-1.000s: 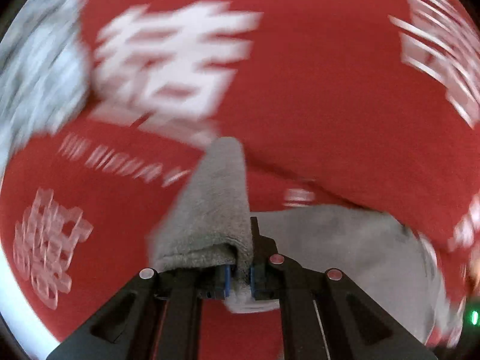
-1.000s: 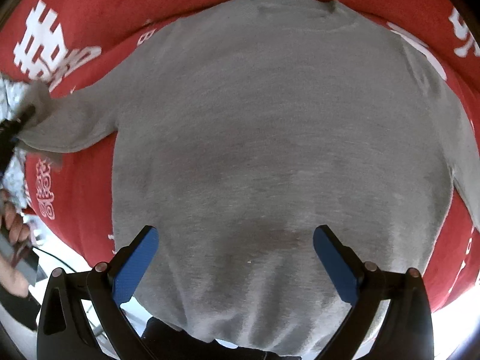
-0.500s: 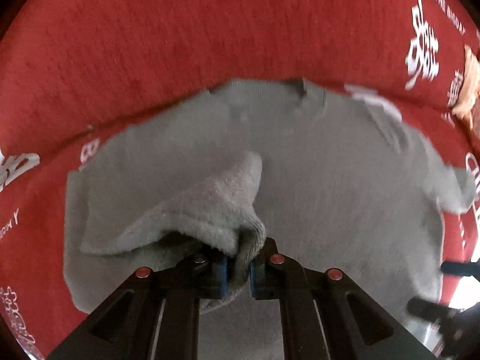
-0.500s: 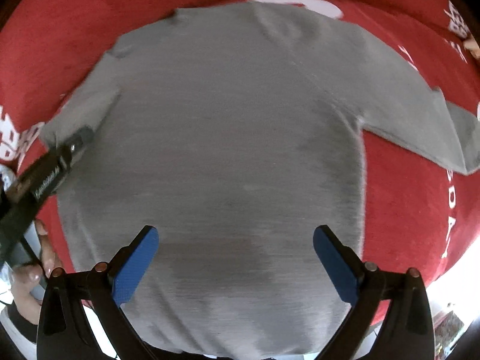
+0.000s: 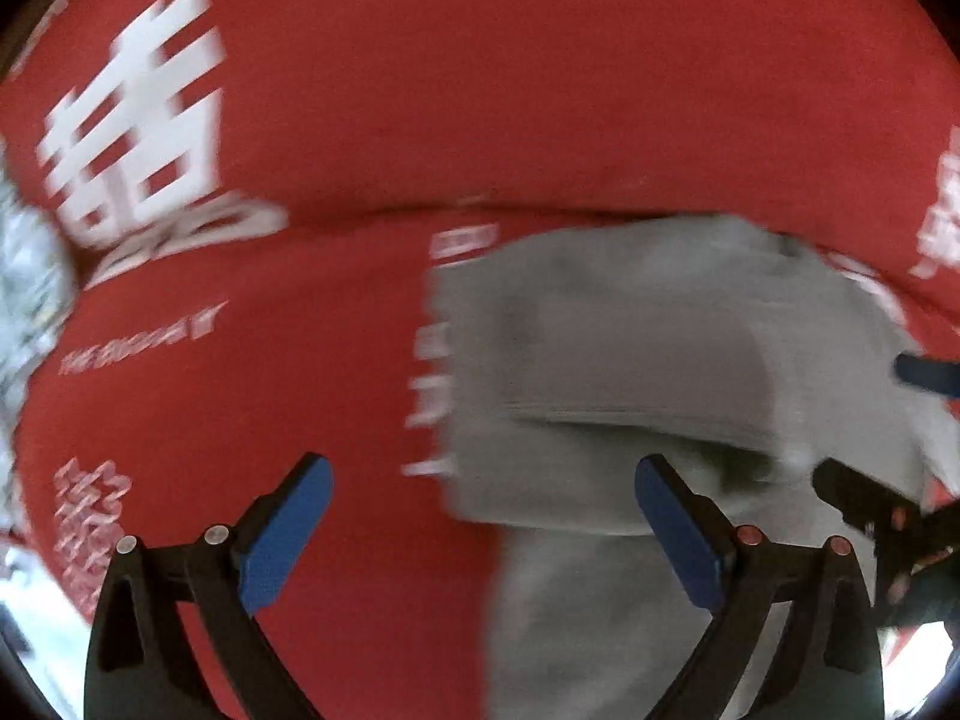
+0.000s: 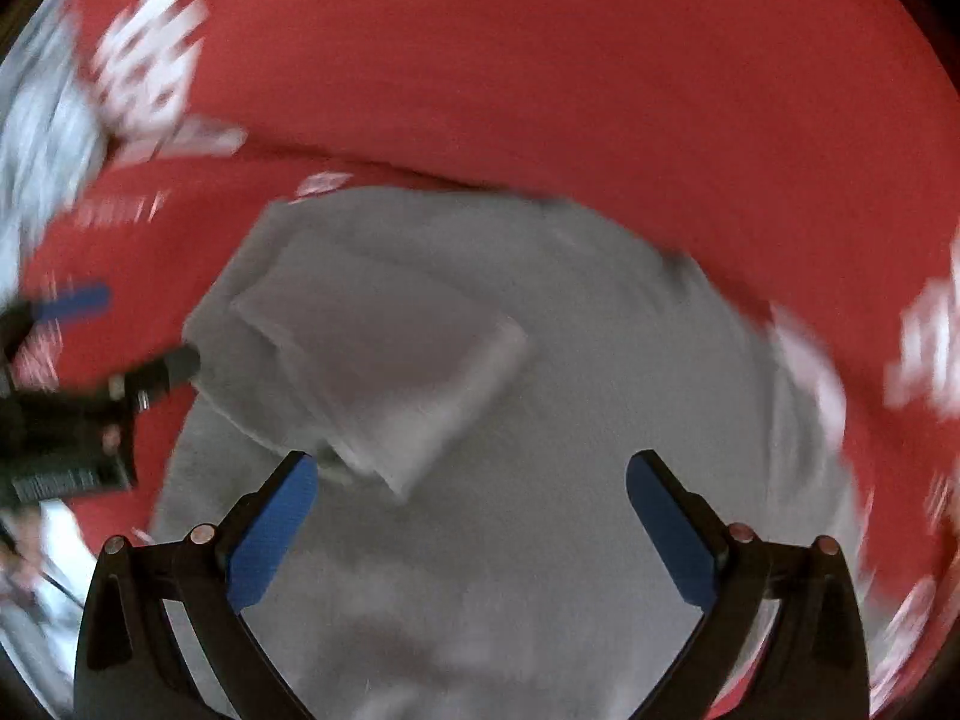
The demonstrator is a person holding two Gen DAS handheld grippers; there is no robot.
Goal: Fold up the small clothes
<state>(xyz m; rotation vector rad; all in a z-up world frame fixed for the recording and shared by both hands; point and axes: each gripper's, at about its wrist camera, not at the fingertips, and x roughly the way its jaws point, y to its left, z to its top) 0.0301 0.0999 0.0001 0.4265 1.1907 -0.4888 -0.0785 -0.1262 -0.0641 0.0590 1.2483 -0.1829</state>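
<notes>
A small grey sweater [image 6: 540,408] lies flat on a red cloth [image 6: 600,90] with white characters. Its left sleeve [image 6: 396,372] is folded across the body. In the left wrist view the sweater [image 5: 630,360] fills the right half. My left gripper [image 5: 483,531] hangs over the sweater's left edge, its jaws opening wide with nothing between the blue pads. My right gripper [image 6: 471,525] stands open above the sweater's lower body and holds nothing. The left gripper also shows at the left edge of the right wrist view [image 6: 120,348], beside the folded sleeve.
The red cloth [image 5: 480,90] covers the whole surface around the sweater. A pale patterned patch [image 5: 30,288] shows at the far left edge. Both views are blurred by motion.
The left gripper carried the sleeve across the sweater's body, let it go and opened wide, then drew back to the left. The right gripper stayed open and swung over the sweater.
</notes>
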